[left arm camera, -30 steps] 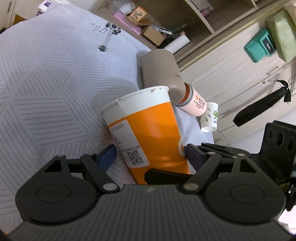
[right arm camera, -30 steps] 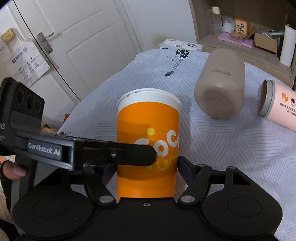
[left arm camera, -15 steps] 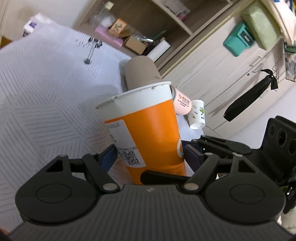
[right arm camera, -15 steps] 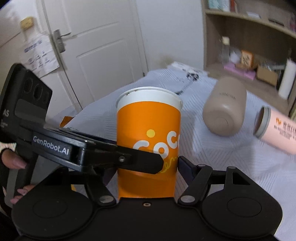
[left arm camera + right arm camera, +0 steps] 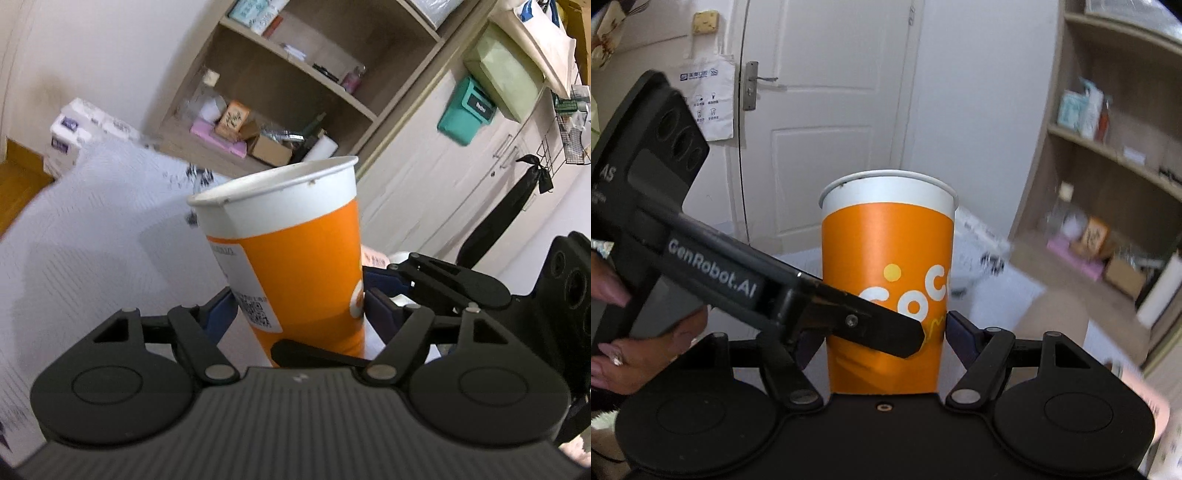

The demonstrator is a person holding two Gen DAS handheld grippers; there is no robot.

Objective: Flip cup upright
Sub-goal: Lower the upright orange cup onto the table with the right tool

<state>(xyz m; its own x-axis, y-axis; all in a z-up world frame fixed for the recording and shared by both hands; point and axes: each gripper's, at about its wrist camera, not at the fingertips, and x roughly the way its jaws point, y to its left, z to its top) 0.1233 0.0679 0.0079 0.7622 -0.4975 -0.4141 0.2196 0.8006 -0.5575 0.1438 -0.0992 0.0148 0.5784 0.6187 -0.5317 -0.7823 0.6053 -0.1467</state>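
Note:
An orange paper cup [image 5: 295,266] with a white rim stands mouth-up between the fingers of both grippers. My left gripper [image 5: 299,308] is shut on its lower body, blue pads on either side. My right gripper [image 5: 882,332] is shut on the same cup [image 5: 886,266] from another side. The left gripper's finger [image 5: 849,321] crosses in front of the cup in the right wrist view, and the right gripper's finger [image 5: 450,280] shows at the right of the left wrist view. The cup's base is hidden behind the gripper bodies.
A white patterned tablecloth [image 5: 74,240] lies below. A wooden shelf [image 5: 295,92] with boxes and bottles stands behind, with cabinets [image 5: 443,184] to its right. A white door [image 5: 831,110] is behind in the right wrist view. A pink cup [image 5: 1145,398] lies at the lower right.
Both grippers have tilted up with the cup, so the views now show walls, door and shelf instead of the tabletop. The beige bottle has left view. The grip is unchanged.

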